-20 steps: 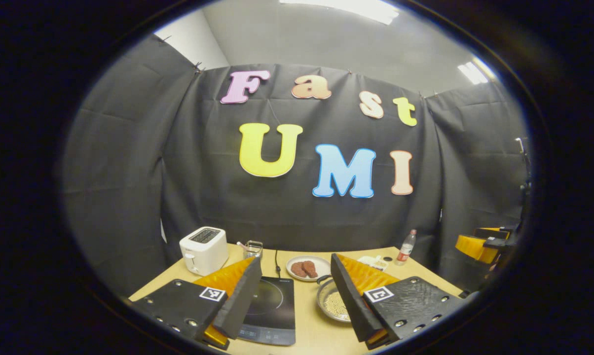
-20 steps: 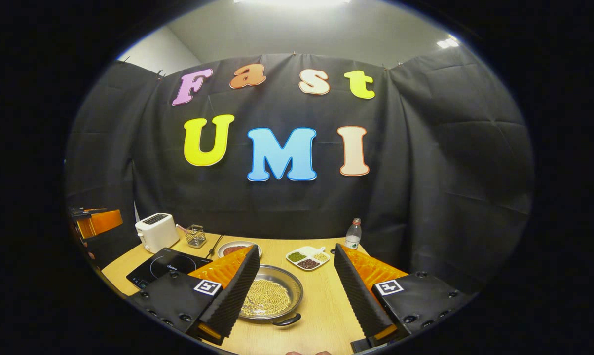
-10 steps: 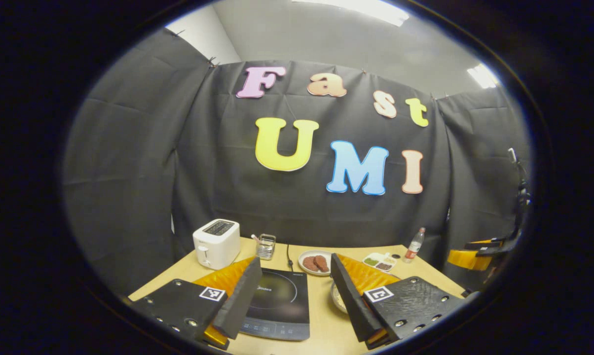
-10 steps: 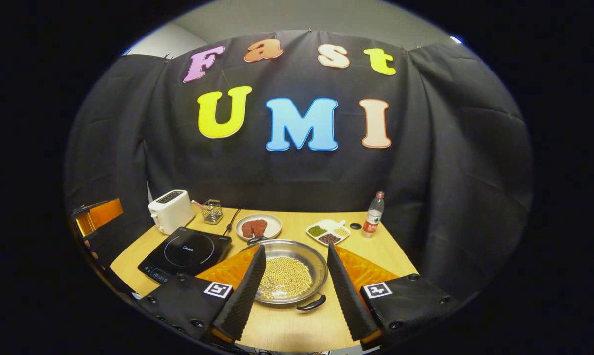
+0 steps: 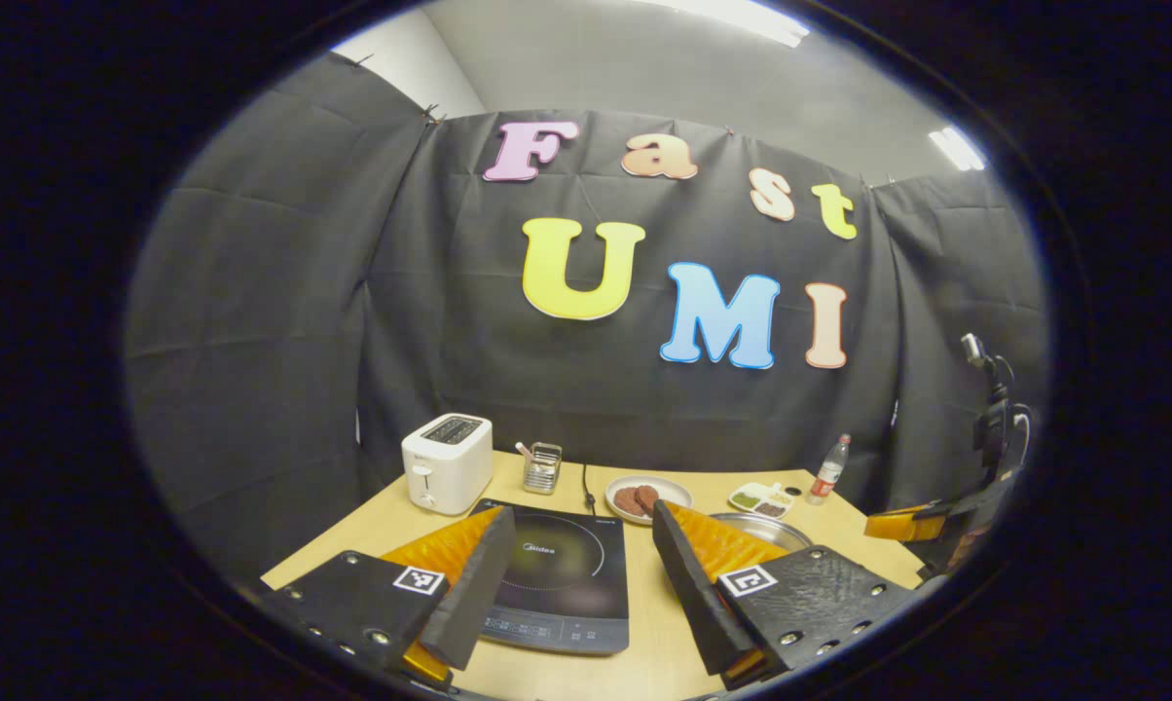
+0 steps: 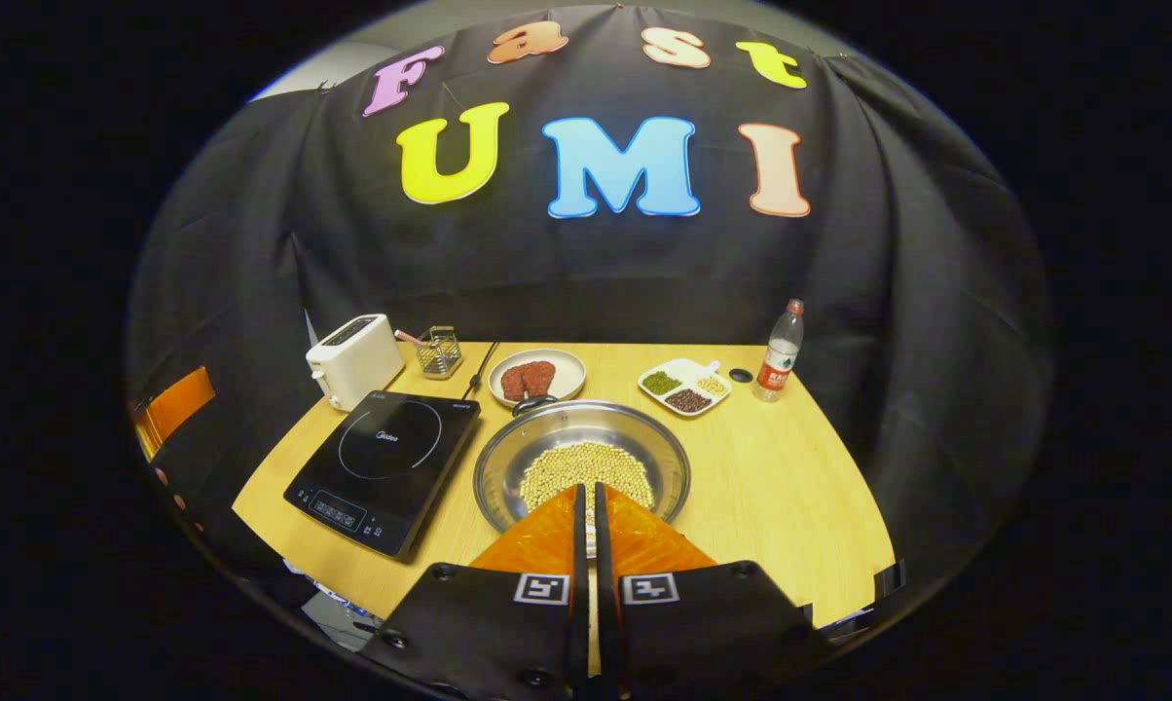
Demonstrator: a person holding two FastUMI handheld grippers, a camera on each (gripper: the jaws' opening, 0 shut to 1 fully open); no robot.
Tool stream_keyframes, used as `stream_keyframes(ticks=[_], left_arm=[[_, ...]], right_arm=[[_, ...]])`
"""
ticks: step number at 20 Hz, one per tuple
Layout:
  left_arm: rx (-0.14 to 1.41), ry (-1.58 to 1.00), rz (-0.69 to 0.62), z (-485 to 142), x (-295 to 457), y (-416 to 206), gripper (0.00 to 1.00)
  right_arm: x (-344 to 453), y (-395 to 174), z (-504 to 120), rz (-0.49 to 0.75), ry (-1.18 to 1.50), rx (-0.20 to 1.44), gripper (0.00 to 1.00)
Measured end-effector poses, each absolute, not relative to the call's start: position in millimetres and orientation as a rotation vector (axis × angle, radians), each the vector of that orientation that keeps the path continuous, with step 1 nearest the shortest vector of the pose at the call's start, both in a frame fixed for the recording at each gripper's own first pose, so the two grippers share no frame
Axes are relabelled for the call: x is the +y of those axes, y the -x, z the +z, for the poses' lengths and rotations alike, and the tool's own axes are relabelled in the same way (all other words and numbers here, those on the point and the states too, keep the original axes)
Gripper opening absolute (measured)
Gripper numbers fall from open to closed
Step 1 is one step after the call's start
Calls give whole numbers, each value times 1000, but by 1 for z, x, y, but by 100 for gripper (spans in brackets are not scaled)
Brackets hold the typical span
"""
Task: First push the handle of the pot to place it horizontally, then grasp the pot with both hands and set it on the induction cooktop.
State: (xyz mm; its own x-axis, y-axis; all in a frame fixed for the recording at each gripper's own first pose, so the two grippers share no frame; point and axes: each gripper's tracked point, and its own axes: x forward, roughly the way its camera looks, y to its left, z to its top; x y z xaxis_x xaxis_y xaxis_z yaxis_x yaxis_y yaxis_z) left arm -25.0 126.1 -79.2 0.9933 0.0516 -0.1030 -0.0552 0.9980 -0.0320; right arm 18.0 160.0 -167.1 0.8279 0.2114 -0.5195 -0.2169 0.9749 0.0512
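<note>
Your pot (image 6: pixel 582 465) is bright polished metal, glossy inside, holding a matt heap of pale round beans (image 6: pixel 586 469). Left of the pot, the induction cooktop (image 6: pixel 386 467) has a smooth black glass-like top that shines. Under the pot, the bench (image 6: pixel 790 487) looks like light wood with a smooth satin finish. Behind the cooktop, the toaster (image 6: pixel 354 358) is smooth white plastic and the small basket (image 6: pixel 439 350) is wire mesh. Beyond the pot, the water bottle (image 6: pixel 779 350) is clear plastic. Your left claw (image 5: pixel 581 584) has matt, ridged foam-like pads (image 5: pixel 474 594).
</note>
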Motion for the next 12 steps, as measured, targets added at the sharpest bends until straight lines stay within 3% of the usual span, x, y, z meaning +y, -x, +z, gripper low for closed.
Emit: stream_keyframes(ticks=[7,12], left_arm=[[128,5,75,-90,138,35,86],[158,10,83,-106,138,43,85]], right_arm=[[167,0,-222,287,3,762,0],[166,9,-259,294,61,869,2]])
